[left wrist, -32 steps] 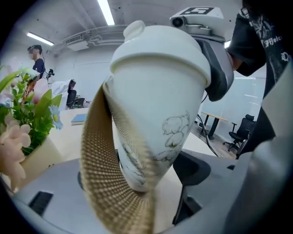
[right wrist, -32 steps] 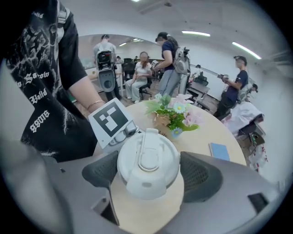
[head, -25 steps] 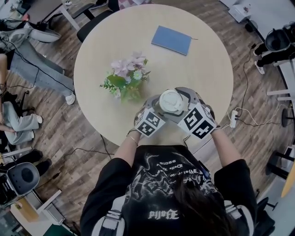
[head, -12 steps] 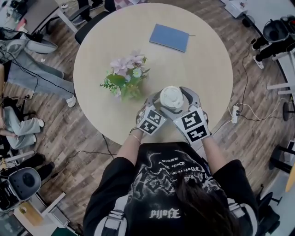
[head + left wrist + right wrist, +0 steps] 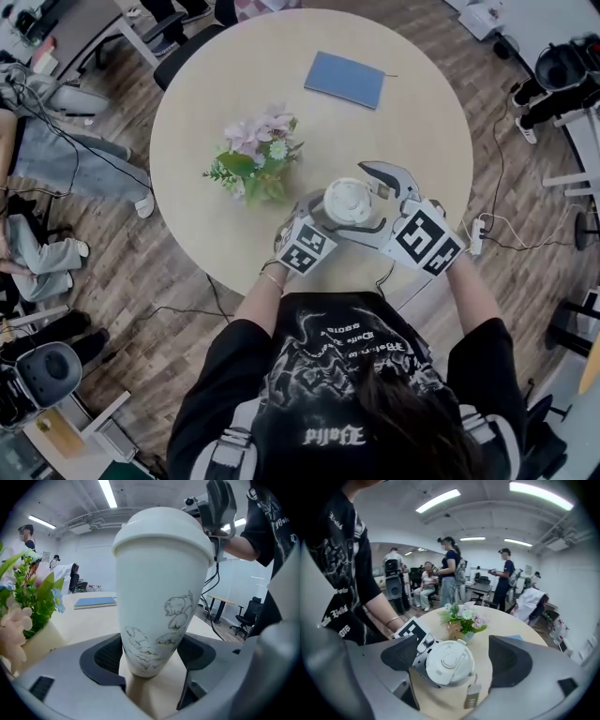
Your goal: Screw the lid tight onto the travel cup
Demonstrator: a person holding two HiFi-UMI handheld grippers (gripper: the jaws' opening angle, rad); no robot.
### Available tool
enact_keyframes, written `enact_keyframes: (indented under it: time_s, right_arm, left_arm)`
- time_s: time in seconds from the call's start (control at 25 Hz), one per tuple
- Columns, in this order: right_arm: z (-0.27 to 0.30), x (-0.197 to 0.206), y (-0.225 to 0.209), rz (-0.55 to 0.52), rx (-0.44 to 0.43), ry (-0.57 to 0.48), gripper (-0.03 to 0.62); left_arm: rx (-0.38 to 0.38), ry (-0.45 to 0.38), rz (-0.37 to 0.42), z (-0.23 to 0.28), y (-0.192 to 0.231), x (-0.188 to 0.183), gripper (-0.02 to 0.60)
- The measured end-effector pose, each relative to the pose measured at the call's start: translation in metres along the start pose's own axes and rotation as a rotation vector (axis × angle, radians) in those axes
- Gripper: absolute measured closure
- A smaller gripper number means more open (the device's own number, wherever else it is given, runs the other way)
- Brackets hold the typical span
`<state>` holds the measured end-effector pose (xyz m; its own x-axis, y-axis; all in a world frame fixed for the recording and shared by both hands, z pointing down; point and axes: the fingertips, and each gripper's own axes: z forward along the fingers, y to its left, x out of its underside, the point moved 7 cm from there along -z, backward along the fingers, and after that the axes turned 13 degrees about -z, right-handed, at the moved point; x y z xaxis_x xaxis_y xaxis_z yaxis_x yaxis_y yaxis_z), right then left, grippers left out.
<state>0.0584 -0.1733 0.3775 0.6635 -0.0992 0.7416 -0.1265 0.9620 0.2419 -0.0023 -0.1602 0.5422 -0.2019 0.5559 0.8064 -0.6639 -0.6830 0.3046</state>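
A white travel cup (image 5: 159,597) with faint drawings stands near the front edge of the round table (image 5: 422,122). Its white lid (image 5: 349,201) sits on top. My left gripper (image 5: 152,665) is shut on the cup's narrow base, one pad against each side. My right gripper (image 5: 454,657) hangs above the lid (image 5: 449,663). Its jaws have just been opening and now stand wide, with the lid below and between them, touching neither pad. In the head view the right gripper (image 5: 358,199) reaches in from the right, and the left gripper (image 5: 314,225) from below left.
A pot of pink flowers (image 5: 258,159) stands just left of the cup. A blue notebook (image 5: 349,80) lies at the table's far side. Several people (image 5: 450,569) and office chairs are around the room. A power strip (image 5: 476,239) and cables lie on the floor at right.
My right gripper has risen off the lid, swung out to the right and spread its jaws wider. The left gripper and the cup have stayed put.
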Motion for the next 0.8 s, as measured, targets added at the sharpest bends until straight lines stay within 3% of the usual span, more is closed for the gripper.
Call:
enact_keyframes:
  time_s: [0.4,0.6,0.8]
  right_arm:
    - [0.006,-0.004,-0.01,-0.717,-0.465,0.274,0.123]
    - [0.017,-0.007,-0.012,-0.994,-0.59,0.321,0.126]
    - [0.026,-0.005,-0.007,-1.357,-0.694,0.31,0.137]
  left_arm:
    - [0.013,0.006,-0.001,0.0,0.0,-0.002,0.204]
    - [0.019,0.022,0.003,0.0,0.0,-0.003,0.204]
    - [0.016,0.024,0.004,0.001,0.0,-0.003,0.204]
